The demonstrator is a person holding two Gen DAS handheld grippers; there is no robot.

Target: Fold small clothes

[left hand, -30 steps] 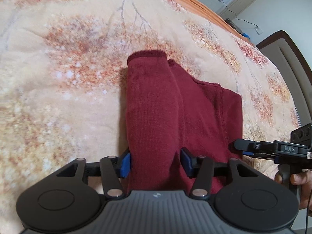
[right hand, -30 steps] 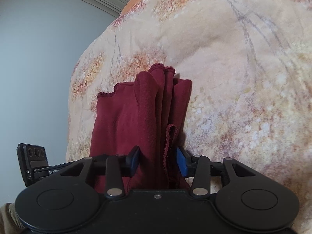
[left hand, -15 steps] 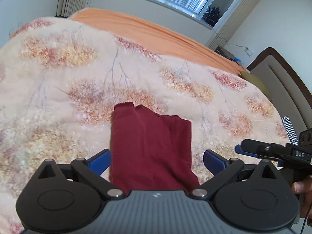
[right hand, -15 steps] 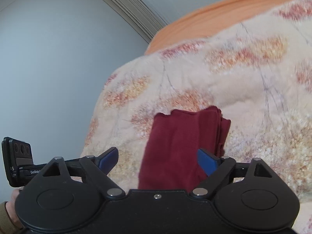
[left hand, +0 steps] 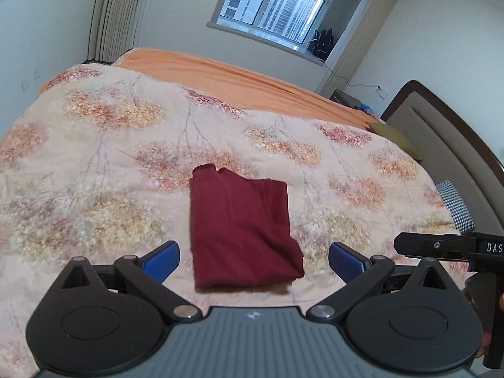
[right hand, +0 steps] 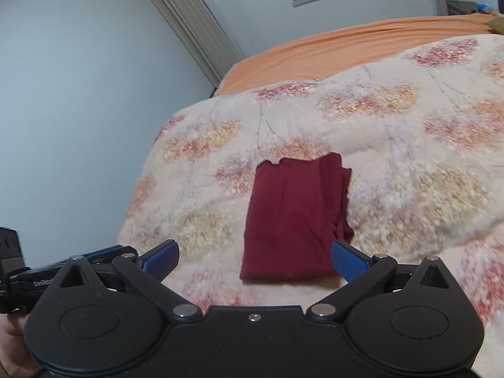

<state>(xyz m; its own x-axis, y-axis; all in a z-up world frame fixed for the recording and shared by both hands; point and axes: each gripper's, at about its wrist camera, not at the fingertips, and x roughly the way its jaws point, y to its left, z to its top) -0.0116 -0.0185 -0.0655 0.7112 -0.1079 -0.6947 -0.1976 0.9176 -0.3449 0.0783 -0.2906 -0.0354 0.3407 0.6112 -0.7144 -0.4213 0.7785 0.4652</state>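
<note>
A dark red garment [left hand: 242, 230] lies folded into a compact rectangle on the floral quilt [left hand: 94, 163], and the right wrist view shows the garment [right hand: 293, 220] with its stacked layers along the right edge. My left gripper [left hand: 253, 256] hovers above its near edge, open, with nothing between the blue pads [left hand: 160, 260]. My right gripper [right hand: 255, 256] is raised over the same near edge, jaws still opening wide and holding nothing. Each view catches the other gripper at its side: the right gripper [left hand: 441, 247] and the left gripper [right hand: 34, 280].
The quilt covers a large bed with an orange sheet [left hand: 226, 72] at the far side. A padded headboard [left hand: 456, 157] and a houndstooth pillow [left hand: 456, 204] are at the right. The bed's left edge [right hand: 138, 195] drops off beside a wall.
Both grippers let go of the red garment, opened wide and rose up and back from it. The garment now lies flat on the quilt.
</note>
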